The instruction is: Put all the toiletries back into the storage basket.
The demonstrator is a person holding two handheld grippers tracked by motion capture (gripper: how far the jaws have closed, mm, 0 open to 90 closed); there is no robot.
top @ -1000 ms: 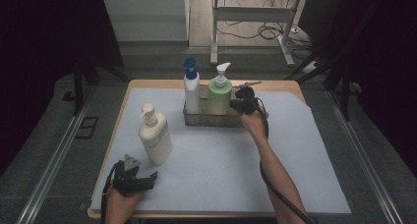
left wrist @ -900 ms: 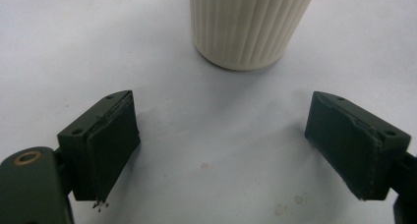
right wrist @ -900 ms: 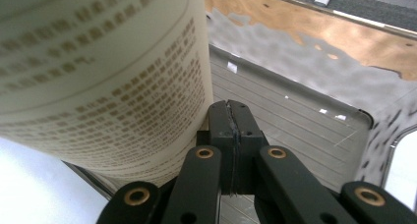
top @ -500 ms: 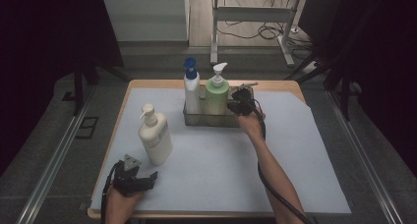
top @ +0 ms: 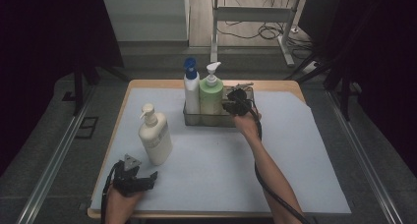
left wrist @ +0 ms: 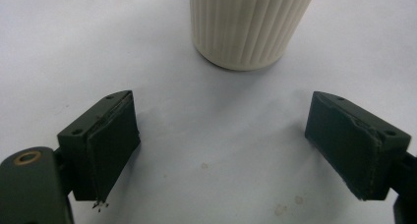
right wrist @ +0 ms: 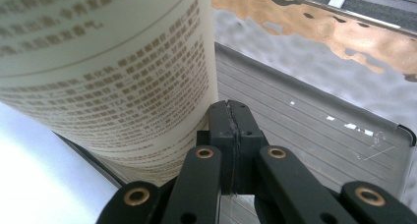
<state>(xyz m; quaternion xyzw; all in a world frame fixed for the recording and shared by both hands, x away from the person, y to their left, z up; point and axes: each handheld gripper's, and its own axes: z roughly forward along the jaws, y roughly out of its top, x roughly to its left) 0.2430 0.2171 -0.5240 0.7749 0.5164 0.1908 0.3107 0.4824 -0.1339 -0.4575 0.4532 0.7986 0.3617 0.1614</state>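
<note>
A metal tray (top: 216, 122) at the back of the mat holds a white bottle with a blue cap (top: 191, 91) and a green pump bottle (top: 211, 98). My right gripper (top: 231, 104) is inside the tray, just right of the green bottle. In the right gripper view the right gripper (right wrist: 228, 108) is shut, pads together and nothing between them, close against the bottle's printed label (right wrist: 108, 62). A cream pump bottle (top: 155, 138) stands on the mat at the left. My left gripper (top: 147, 177) rests near the front edge, and the left gripper (left wrist: 221, 150) is open, facing the cream bottle's ribbed base (left wrist: 251, 27).
A pale mat (top: 221, 170) covers most of the wooden table (top: 290, 85). The tray's bare floor (right wrist: 305, 126) lies to the right of my right gripper. Metal rails run along both sides of the table, and a cable trails from each gripper.
My right gripper has edged left inside the tray, and the green bottle now stands closer to the blue-capped one. The left gripper has not moved.
</note>
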